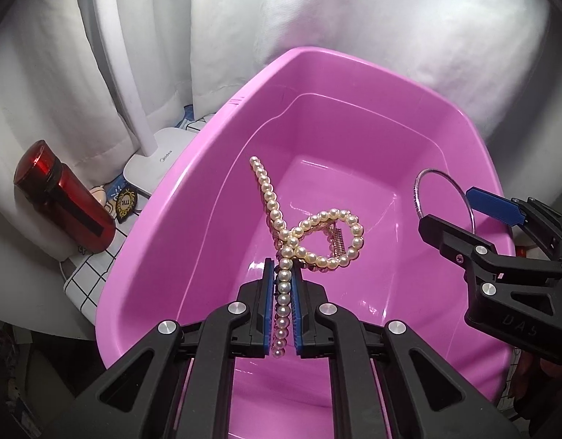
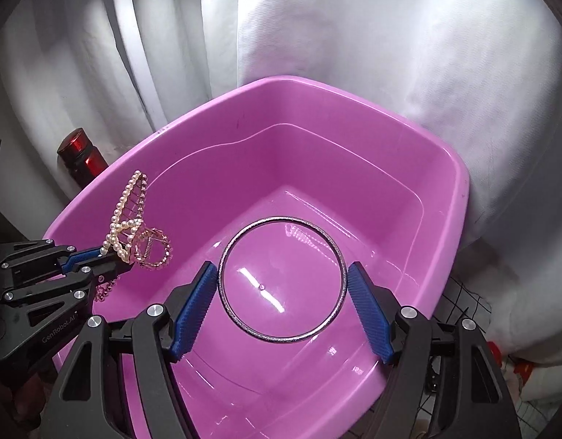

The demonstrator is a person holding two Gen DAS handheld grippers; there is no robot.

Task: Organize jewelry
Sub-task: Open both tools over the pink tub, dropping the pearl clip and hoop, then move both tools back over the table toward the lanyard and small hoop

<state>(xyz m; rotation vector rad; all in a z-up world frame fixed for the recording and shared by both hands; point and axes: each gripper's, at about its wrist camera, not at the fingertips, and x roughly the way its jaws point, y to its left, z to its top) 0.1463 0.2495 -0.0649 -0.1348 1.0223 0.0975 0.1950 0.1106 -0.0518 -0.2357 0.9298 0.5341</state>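
Observation:
A pearl-covered hair claw clip (image 1: 317, 234) hangs over the pink plastic basin (image 1: 171, 197), and my left gripper (image 1: 283, 267) is shut on one pearl strand of it. The right wrist view shows the same clip (image 2: 127, 216) at the basin's left rim, in the left gripper (image 2: 110, 261). A thin silver bangle (image 2: 281, 339) is held flat above the basin floor, pinched across its width between the blue pads of my right gripper (image 2: 282, 267). From the left wrist the bangle (image 1: 418, 194) stands edge-on in the right gripper (image 1: 449, 208) over the basin's right side. The basin (image 2: 445, 219) has nothing on its floor.
A red bottle (image 1: 61, 197) stands left of the basin, next to a white lamp base (image 1: 160, 161). White curtains hang close behind. A black-and-white checked cloth (image 1: 86, 278) covers the surface under the basin.

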